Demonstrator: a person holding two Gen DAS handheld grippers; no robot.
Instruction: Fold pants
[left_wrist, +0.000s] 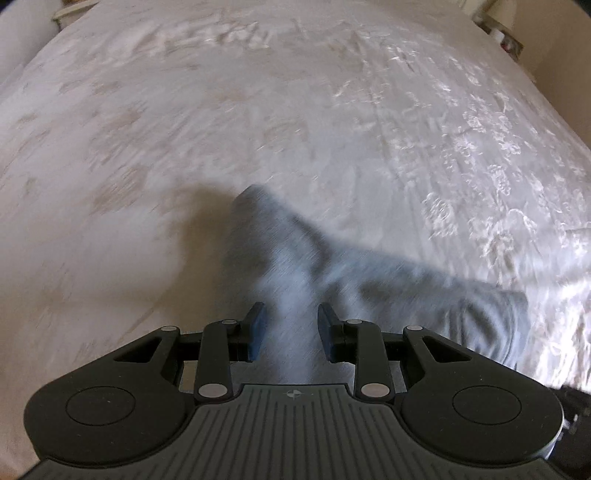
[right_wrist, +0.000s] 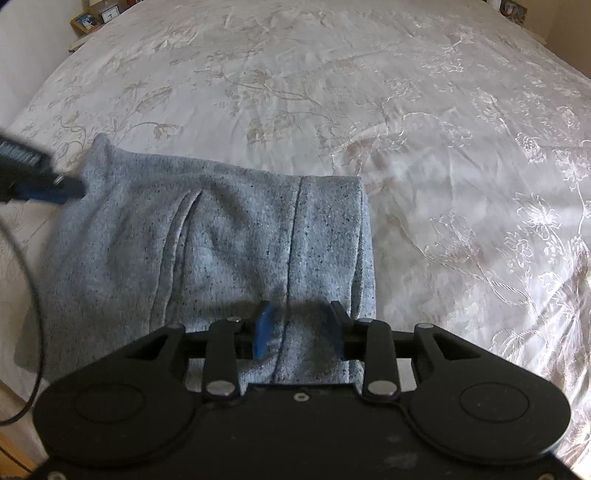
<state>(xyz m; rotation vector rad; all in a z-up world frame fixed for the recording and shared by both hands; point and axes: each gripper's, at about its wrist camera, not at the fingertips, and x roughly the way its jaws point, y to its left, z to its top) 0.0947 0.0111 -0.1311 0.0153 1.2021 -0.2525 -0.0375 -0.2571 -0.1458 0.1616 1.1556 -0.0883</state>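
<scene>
In the left wrist view, blurred by motion, the left gripper (left_wrist: 291, 325) has a raised fold of the pants (left_wrist: 295, 266) between its two fingers, and the soft grey-blue cloth fills the gap from pad to pad, so the jaws look clamped on it. From there the cloth peaks ahead of the gripper and runs off to the right, down onto the bedspread (left_wrist: 147, 129), a pale cream cover with a woven flower pattern. No writing can be read here. In the right wrist view the pants (right_wrist: 207, 236) lie folded into a rough rectangle on the bedspread (right_wrist: 424, 129), light grey-blue knit flecked with dark specks, with a seam running toward the camera and a soft crease to its left. The right gripper (right_wrist: 301, 328) stands over the near edge with its jaws apart, cloth beneath them, though whether the pads touch it is not clear. The left gripper (right_wrist: 55, 188) shows at the far left corner of the pants. No label or brand is legible.
</scene>
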